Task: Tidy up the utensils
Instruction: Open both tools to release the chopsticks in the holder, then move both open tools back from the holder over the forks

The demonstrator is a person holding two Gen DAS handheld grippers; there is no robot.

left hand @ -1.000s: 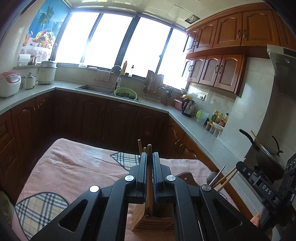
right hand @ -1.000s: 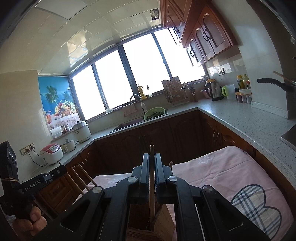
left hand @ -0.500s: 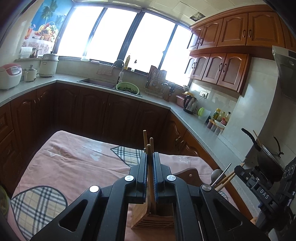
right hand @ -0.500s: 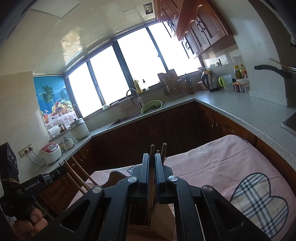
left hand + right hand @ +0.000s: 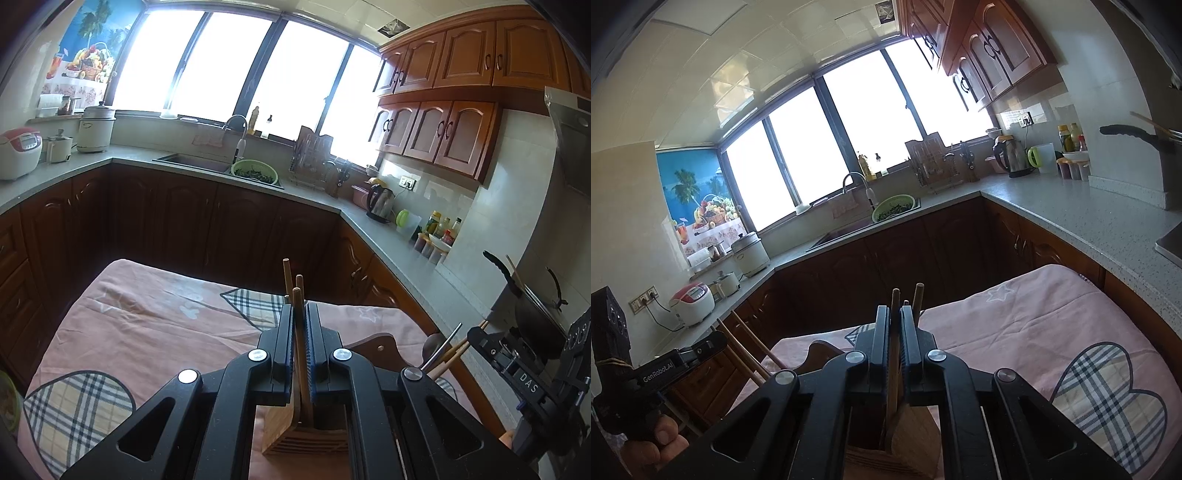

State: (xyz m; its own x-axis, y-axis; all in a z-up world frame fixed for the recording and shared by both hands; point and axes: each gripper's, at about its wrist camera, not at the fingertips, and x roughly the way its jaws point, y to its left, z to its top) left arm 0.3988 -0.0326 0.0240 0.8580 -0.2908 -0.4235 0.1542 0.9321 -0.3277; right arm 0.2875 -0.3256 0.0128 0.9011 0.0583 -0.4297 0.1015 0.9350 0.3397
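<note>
a: the counter [image 5: 155, 332] under the pink cloth [image 5: 129, 325] fills the lower view, and a wooden utensil holder [image 5: 295, 432] stands on it, just below both grippers.
b: and the left gripper [image 5: 302, 347]?
a: its fingers are closed on a wooden chopstick [image 5: 297, 332] that reaches down into the holder.
b: the right gripper [image 5: 894, 347]?
a: closed the same way on another wooden stick [image 5: 894, 354], over the holder [image 5: 905, 443]. more sticks [image 5: 286, 277] stand upright beyond.
</note>
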